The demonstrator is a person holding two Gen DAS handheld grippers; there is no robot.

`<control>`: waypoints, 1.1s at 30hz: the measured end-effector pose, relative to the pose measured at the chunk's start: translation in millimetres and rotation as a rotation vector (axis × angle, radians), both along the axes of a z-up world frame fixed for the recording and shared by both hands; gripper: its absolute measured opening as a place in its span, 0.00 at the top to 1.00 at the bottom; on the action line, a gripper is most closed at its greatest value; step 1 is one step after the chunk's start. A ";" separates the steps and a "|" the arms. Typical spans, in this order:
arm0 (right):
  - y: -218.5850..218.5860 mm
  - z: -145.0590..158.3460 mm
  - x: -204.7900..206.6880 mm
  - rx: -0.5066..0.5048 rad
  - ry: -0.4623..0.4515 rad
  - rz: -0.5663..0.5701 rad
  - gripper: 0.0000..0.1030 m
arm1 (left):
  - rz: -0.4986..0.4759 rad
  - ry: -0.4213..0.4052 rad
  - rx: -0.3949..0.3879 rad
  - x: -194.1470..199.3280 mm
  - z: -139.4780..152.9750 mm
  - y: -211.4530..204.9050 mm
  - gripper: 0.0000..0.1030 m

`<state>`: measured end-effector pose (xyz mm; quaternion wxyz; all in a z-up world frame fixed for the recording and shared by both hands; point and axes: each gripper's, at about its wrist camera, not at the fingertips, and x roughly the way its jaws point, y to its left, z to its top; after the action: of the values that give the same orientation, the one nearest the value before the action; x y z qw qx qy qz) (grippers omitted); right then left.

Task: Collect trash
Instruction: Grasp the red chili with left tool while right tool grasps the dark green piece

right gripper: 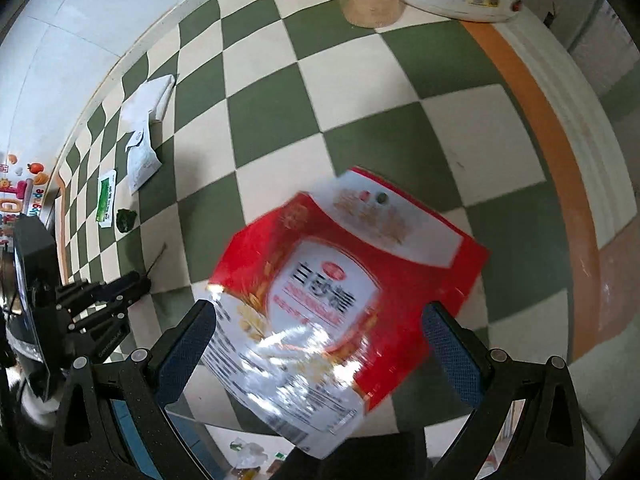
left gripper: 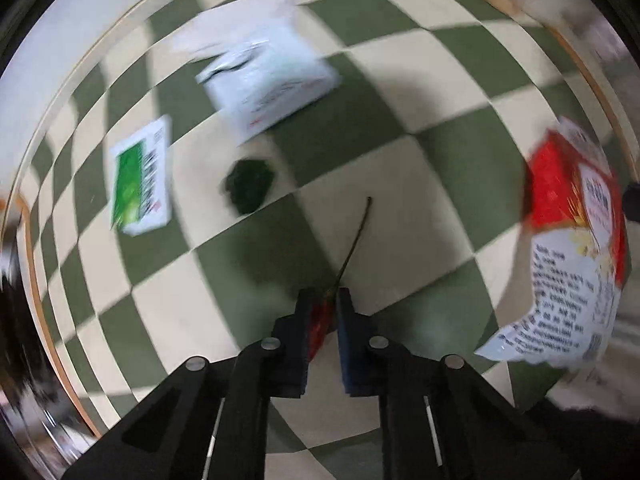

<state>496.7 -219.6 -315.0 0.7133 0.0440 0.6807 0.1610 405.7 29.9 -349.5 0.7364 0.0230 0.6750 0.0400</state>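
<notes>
Left wrist view: the left gripper [left gripper: 325,300] is pinched nearly closed on a dried red chili [left gripper: 320,322], whose thin stem [left gripper: 356,240] sticks out forward over the checkered table [left gripper: 420,184]. In the right wrist view the right gripper [right gripper: 320,320] stands spread wide, and the red and white packet [right gripper: 340,292] lies between its fingers; whether either pad touches it I cannot tell, and motion blur hides whether the packet is resting or falling.

To do this step well, I judge the chili should be kept squeezed firmly, since little of it is gripped.

Further out, toward the table's far left edge, lie a dark green scrap [left gripper: 248,188], a green and white sachet [left gripper: 142,184] and a white packet [left gripper: 272,80].

The red packet carries large Chinese characters, too blurred to read surely; the sachet shows a barcode.
</notes>
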 end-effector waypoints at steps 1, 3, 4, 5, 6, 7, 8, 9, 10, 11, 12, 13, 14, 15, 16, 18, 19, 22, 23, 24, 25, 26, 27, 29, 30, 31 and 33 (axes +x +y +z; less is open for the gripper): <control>6.6 0.6 2.0 0.005 0.000 0.011 0.00 | 0.057 -0.010 -0.002 -4.9 1.6 8.8 0.91; 22.5 2.6 4.2 0.026 0.000 0.035 0.00 | 0.227 -0.038 0.013 -21.2 7.2 35.6 0.92; 32.3 3.3 5.5 0.041 0.000 0.051 0.00 | 0.300 -0.052 0.021 -29.5 9.7 47.8 0.92; 46.5 3.4 7.2 0.058 0.000 0.077 0.00 | 0.406 -0.069 0.035 -42.7 12.1 66.3 0.92; 59.1 3.2 7.9 0.069 0.000 0.102 0.00 | 0.471 -0.075 0.049 -50.8 12.7 77.9 0.92; 74.8 3.0 8.4 0.083 -0.002 0.131 0.00 | 0.544 -0.080 0.063 -59.9 12.4 91.3 0.92; 97.5 2.8 8.9 0.109 -0.010 0.174 0.02 | 0.611 -0.081 0.074 -68.6 11.0 104.9 0.92; 118.0 2.8 8.2 0.123 -0.023 0.211 0.08 | 0.671 -0.079 0.086 -75.8 8.6 117.5 0.92; 136.6 2.3 7.9 0.126 -0.038 0.242 0.15 | 0.714 -0.076 0.093 -82.5 6.2 126.1 0.92; 152.1 1.9 6.5 0.128 -0.053 0.264 0.19 | 0.750 -0.073 0.098 -86.5 3.8 135.3 0.92; 173.1 0.4 6.3 0.133 -0.073 0.296 0.25 | 0.780 -0.070 0.103 -87.7 1.8 143.1 0.92; 194.0 -2.3 5.8 0.128 -0.090 0.327 0.30 | 0.804 -0.070 0.109 -90.8 0.4 149.7 0.92; 211.2 -5.6 5.2 0.121 -0.100 0.351 0.31 | 0.815 -0.069 0.112 -92.2 -0.4 152.8 0.92; 226.2 -9.8 4.8 0.119 -0.104 0.370 0.35 | 0.827 -0.068 0.116 -93.7 -1.1 156.1 0.92; 236.2 -12.7 5.4 0.114 -0.104 0.381 0.38 | 0.835 -0.068 0.119 -94.9 -1.1 158.3 0.92; 256.9 -23.2 5.1 0.094 -0.098 0.401 0.45 | 0.848 -0.068 0.126 -96.5 -1.3 162.8 0.92; 263.7 -27.4 5.2 0.087 -0.097 0.407 0.54 | 0.853 -0.070 0.126 -95.8 -0.7 164.7 0.92; 280.5 -27.5 -3.3 0.056 -0.168 0.452 0.78 | 0.857 -0.083 0.128 -102.4 3.1 165.5 0.92; 283.2 -28.1 -5.6 0.045 -0.187 0.454 0.78 | 0.854 -0.088 0.131 -102.3 4.4 165.3 0.92; 284.0 -27.2 -7.7 0.037 -0.203 0.462 0.79 | 0.848 -0.096 0.139 -104.0 7.3 165.6 0.92; 285.7 -26.0 -11.8 0.029 -0.224 0.471 0.80 | 0.842 -0.107 0.147 -106.3 11.7 163.9 0.92; 286.7 -24.1 -15.9 0.024 -0.245 0.476 0.80 | 0.832 -0.126 0.157 -110.5 17.8 161.5 0.92; 287.2 -21.3 -20.5 0.011 -0.269 0.481 0.80 | 0.825 -0.139 0.164 -109.8 24.4 153.4 0.92; 283.8 -11.6 -30.9 -0.004 -0.315 0.483 0.80 | 0.803 -0.181 0.173 -118.0 40.9 150.9 0.92; 280.1 -4.9 -36.8 -0.012 -0.343 0.480 0.80 | 0.792 -0.198 0.173 -122.7 48.4 150.0 0.92; 277.2 2.5 -44.1 -0.018 -0.370 0.476 0.80 | 0.779 -0.221 0.173 -126.9 55.3 146.2 0.92; 266.1 20.1 -60.4 -0.031 -0.436 0.464 0.80 | 0.746 -0.276 0.175 -142.9 70.7 136.3 0.92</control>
<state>436.2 46.5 -294.9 0.7872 -0.1590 0.5061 0.3145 262.8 166.1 -278.8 0.7502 -0.1663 0.5261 0.3643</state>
